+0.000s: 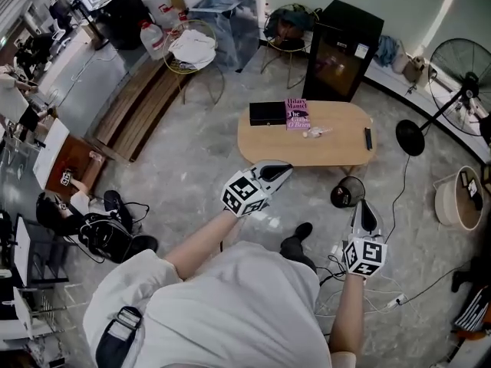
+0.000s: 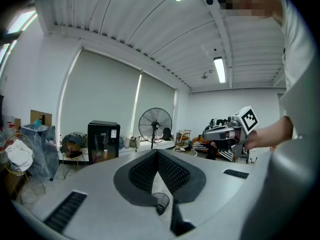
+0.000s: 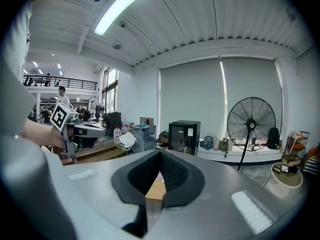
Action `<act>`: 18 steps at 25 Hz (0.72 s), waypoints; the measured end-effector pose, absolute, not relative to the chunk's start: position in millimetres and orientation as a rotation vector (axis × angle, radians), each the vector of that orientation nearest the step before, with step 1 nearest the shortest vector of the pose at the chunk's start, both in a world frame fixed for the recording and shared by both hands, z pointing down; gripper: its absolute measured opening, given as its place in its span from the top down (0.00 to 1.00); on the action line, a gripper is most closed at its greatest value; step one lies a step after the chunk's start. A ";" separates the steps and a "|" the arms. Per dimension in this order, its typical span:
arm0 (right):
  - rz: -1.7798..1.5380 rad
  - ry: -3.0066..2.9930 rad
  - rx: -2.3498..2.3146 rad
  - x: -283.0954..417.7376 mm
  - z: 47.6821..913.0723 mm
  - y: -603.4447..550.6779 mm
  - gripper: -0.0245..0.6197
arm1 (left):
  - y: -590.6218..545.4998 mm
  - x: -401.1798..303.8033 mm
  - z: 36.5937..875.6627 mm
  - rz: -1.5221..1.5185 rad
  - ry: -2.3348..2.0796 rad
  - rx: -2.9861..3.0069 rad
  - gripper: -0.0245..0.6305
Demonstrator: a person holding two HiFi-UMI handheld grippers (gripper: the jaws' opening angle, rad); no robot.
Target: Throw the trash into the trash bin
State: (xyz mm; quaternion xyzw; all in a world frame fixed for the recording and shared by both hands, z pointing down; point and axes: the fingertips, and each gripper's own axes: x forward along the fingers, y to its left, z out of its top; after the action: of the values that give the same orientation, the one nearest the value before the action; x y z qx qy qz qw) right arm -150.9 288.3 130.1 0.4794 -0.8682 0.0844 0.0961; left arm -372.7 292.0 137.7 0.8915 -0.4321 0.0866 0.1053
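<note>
The trash [image 1: 315, 132], a small crumpled white and pink wad, lies on the oval wooden coffee table [image 1: 337, 148]. A small black mesh trash bin [image 1: 347, 192] stands on the floor by the table's near right side; it also shows below the jaws as the bin [image 2: 161, 202]. My left gripper [image 1: 282, 169] is shut and empty, just short of the table's near edge. My right gripper [image 1: 362, 205] hangs shut and empty beside the bin. In the gripper views the left gripper [image 2: 158, 151] and right gripper [image 3: 160, 151] show jaws meeting at the tip with nothing between them.
On the table also lie a black box [image 1: 267, 113], a pink book [image 1: 296, 113] and a black remote [image 1: 368, 138]. A black cabinet [image 1: 341, 48] stands behind it, a standing fan [image 1: 460, 75] and a white basket [image 1: 459, 199] to the right. Cables [image 1: 383, 297] trail on the floor.
</note>
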 end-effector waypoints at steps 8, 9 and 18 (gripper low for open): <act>0.313 -2.572 1.375 -131.6 149.2 207.8 0.95 | 222.2 -347.2 145.9 0.284 -1.286 2.599 0.95; 0.313 -2.578 1.360 -130.7 149.9 197.5 0.95 | 213.2 -342.6 146.7 0.290 -1.284 2.598 0.95; 0.339 -2.619 1.254 -107.0 162.9 109.4 0.95 | 136.2 -303.9 160.7 0.343 -1.322 2.553 0.95</act>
State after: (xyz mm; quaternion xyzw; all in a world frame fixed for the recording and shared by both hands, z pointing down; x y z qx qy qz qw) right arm -107.0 109.4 162.9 0.4264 -0.8905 0.1153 0.1089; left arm -303.9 136.2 160.7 0.8751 -0.4531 0.1174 0.1229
